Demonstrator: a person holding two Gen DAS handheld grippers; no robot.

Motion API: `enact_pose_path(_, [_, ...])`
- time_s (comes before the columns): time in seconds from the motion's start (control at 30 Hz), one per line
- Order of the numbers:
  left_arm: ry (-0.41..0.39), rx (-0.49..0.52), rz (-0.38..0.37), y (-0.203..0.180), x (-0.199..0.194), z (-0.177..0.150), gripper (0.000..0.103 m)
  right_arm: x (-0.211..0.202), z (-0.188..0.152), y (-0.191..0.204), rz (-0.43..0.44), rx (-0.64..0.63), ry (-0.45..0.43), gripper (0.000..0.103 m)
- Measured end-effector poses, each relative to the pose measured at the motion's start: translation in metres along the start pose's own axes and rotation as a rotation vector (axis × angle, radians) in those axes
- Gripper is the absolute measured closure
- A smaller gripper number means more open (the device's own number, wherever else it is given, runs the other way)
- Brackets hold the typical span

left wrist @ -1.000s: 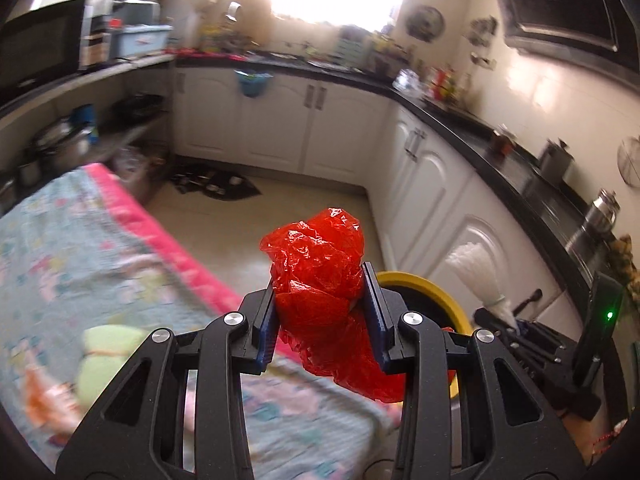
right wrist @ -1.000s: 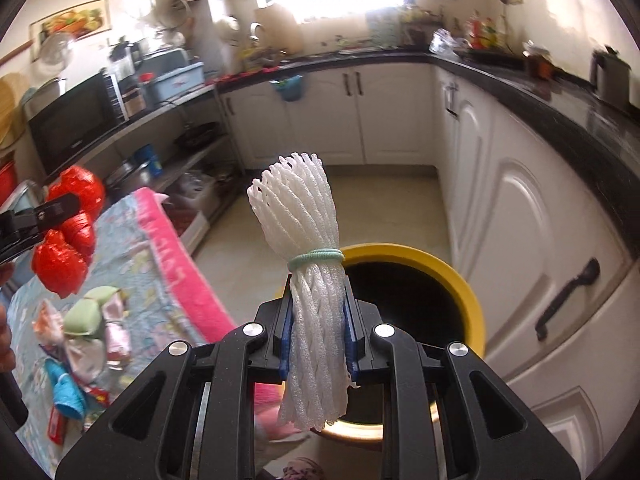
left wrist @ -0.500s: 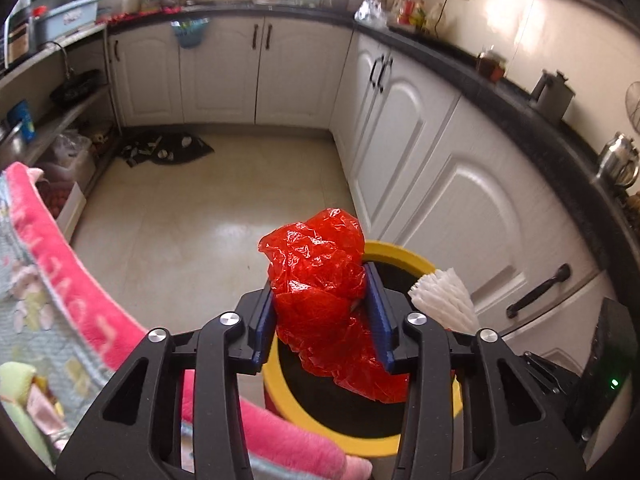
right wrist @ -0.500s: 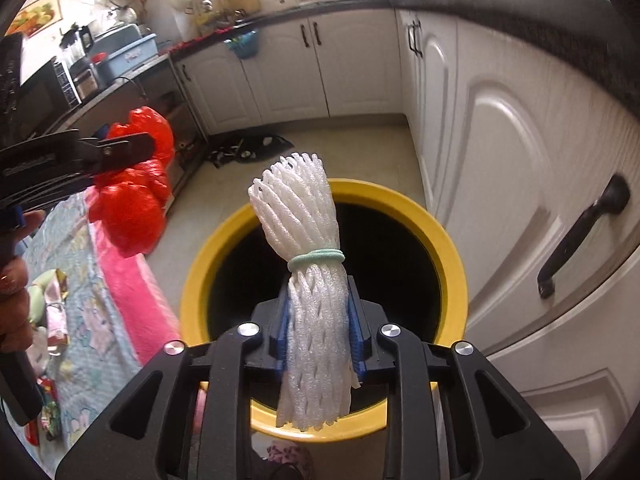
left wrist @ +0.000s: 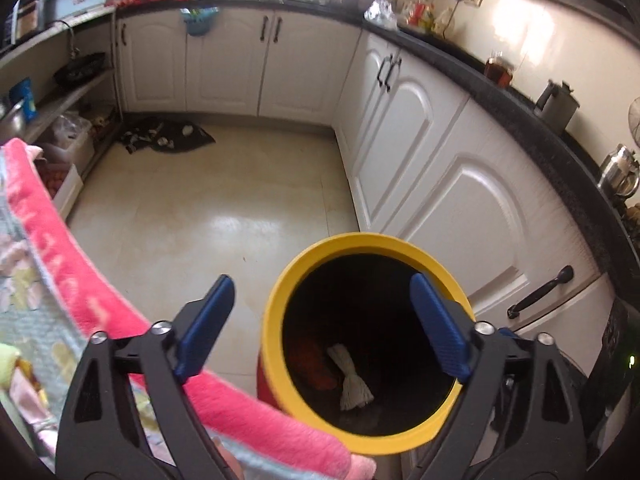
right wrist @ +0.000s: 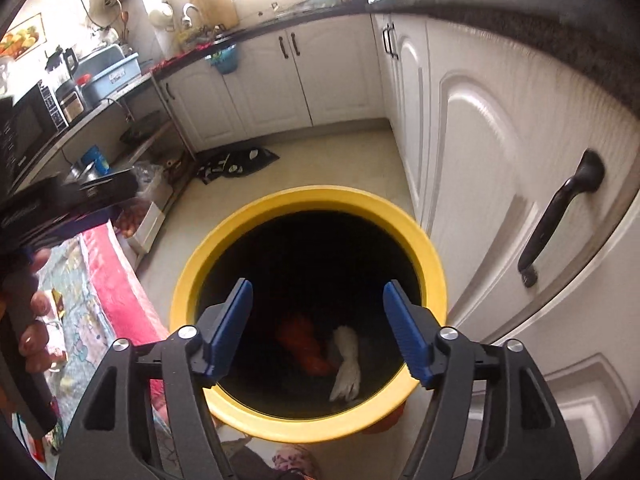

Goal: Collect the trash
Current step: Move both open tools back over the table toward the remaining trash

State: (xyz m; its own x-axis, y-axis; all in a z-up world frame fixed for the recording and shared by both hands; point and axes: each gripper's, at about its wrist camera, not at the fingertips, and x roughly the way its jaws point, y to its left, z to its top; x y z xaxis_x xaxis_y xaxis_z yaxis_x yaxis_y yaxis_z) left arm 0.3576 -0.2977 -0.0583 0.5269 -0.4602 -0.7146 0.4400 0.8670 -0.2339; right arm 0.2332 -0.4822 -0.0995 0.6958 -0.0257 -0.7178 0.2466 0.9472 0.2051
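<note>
A yellow-rimmed trash bin (left wrist: 280, 280) (right wrist: 304, 196) stands on the kitchen floor by the white cabinets. At its dark bottom lie a red plastic bag (left wrist: 316, 364) (right wrist: 304, 344) and a white foam net bundle (left wrist: 354, 380) (right wrist: 346, 364). My left gripper (left wrist: 320, 322) is open and empty above the bin's left rim. My right gripper (right wrist: 318, 326) is open and empty, centred over the bin's mouth. The left gripper's body (right wrist: 64, 200) shows at the left of the right wrist view.
A table with a pink-edged patterned cloth (left wrist: 80, 280) (right wrist: 116, 280) stands left of the bin, with more wrappers on it. White cabinet doors (left wrist: 460, 184) and a black handle (right wrist: 560, 220) are close on the right. A dark rag (left wrist: 168, 140) lies on the floor.
Both grippers opened over the bin. The red bag and the white foam net dropped from them and now lie at the bin's bottom.
</note>
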Motion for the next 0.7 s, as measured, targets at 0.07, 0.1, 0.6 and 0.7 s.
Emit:
enact_pose_path(0.07, [-0.045,0.002,0.019,0.005,-0.023,-0.004,0.011,-0.008,0.003,0.006,0.01,-0.01,-0.025,0.036])
enact_pose_path(0.1, [-0.059,0.004,0.029,0.007,-0.032,-0.005,0.011,-0.01,0.006,0.01,0.016,-0.014,-0.031,0.035])
enact_pose_path(0.6, [-0.269,-0.151,0.227,0.092,-0.195,-0.055,0.011,-0.087,0.015,0.112,0.218,-0.184,-0.189,0.024])
enact_pose_path(0.7, [-0.302,-0.18,0.28,0.113,-0.225,-0.071,0.011,-0.102,0.01,0.139,0.267,-0.235,-0.205,0.023])
